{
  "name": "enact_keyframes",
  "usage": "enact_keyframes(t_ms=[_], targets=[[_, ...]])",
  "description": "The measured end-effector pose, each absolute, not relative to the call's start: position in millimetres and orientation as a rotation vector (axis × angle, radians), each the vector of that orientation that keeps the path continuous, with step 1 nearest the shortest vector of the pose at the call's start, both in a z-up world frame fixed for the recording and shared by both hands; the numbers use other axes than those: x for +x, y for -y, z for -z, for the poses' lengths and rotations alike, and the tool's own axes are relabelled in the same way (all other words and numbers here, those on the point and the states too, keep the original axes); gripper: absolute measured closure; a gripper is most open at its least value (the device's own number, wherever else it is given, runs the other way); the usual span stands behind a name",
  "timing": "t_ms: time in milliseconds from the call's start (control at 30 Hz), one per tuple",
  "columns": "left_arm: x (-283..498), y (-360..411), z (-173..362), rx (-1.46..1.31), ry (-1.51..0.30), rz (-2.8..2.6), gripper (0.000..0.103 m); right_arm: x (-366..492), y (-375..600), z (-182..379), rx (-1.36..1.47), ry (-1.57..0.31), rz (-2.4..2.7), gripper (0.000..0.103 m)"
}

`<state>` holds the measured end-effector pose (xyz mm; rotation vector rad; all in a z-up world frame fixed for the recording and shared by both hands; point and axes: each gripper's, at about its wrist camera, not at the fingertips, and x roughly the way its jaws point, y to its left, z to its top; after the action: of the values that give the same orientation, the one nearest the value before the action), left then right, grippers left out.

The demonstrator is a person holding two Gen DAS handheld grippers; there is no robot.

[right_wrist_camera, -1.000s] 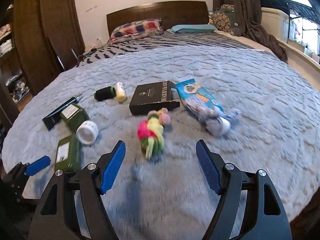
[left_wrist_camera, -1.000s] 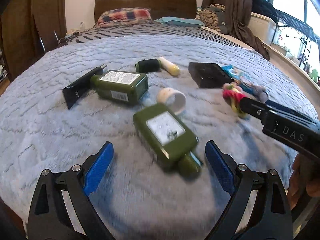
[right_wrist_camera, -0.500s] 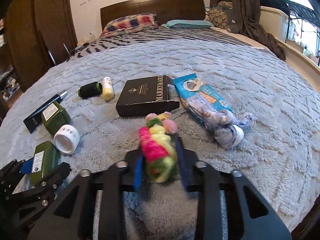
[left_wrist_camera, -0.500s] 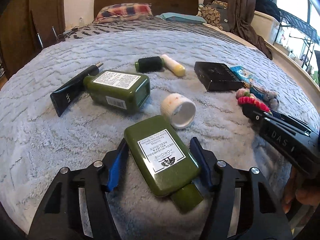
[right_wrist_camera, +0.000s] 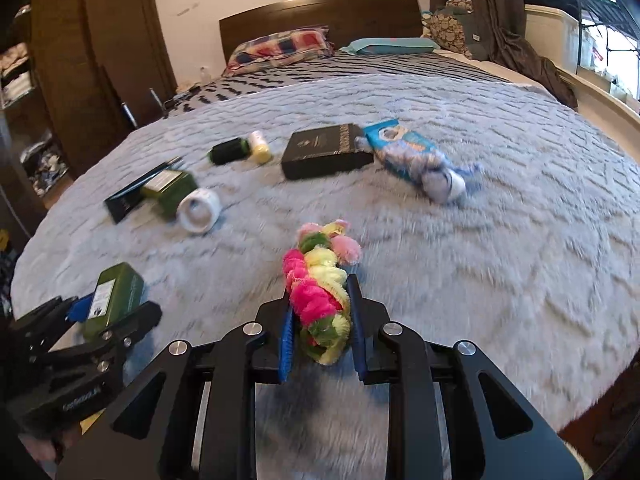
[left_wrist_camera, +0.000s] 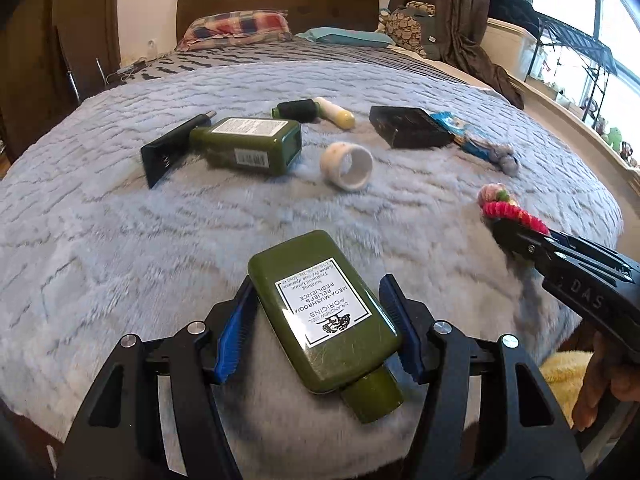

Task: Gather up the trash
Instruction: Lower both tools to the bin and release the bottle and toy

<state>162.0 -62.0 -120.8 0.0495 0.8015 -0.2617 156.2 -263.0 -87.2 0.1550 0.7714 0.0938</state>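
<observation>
A second ago both pairs of jaws stood wide over the fluffy grey-blue bed blanket point(left_wrist_camera: 120, 240); now each has closed on a piece of rubbish, so the pick-up step looks done on both sides and what remains, as I judge it, is to carry the two things off to wherever the trash is gathered, which no view shows. On the left, the left gripper point(left_wrist_camera: 320, 332) has its blue pads pressed against the two long sides of the flat dark-green plastic bottle with the white printed label point(left_wrist_camera: 324, 320), cap end pointing back toward the camera; a second ago that bottle lay loose between open jaws. The gripper slopes down toward the bed from the near edge, and the bottle seems to ride just above the blanket, though I cannot be sure it is clear. Farther out, untouched, lie a second green bottle point(left_wrist_camera: 252, 144), a white round tub on its side point(left_wrist_camera: 348, 164), a black box point(left_wrist_camera: 408, 132) and a crumpled blue wrapper point(right_wrist_camera: 416, 156). On the right, the right gripper point(right_wrist_camera: 322, 320) is drawn narrow around the near end of the fuzzy pink, yellow and green pom-pom string point(right_wrist_camera: 320, 284), squeezing the soft bundle while its far end trails forward onto the blanket. This gripper also tilts down, held by a hand point(left_wrist_camera: 600, 384) at the bed's near right edge.
</observation>
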Motion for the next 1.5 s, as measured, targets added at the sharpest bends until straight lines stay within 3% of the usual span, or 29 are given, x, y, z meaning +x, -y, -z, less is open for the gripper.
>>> enact_keyframes(t_ms=[633,1500], targets=[[60.6,48.7,125.4,0.031,-0.809,0.364,0.044,46.2,237.2,95.6,0.105,-0.805,-0.209,0.079],[49.5,55.5,279.8,0.071,-1.221,0.371,0.044,37.3,219.6,235.6,0.143,-1.198,-0.257,0.079]])
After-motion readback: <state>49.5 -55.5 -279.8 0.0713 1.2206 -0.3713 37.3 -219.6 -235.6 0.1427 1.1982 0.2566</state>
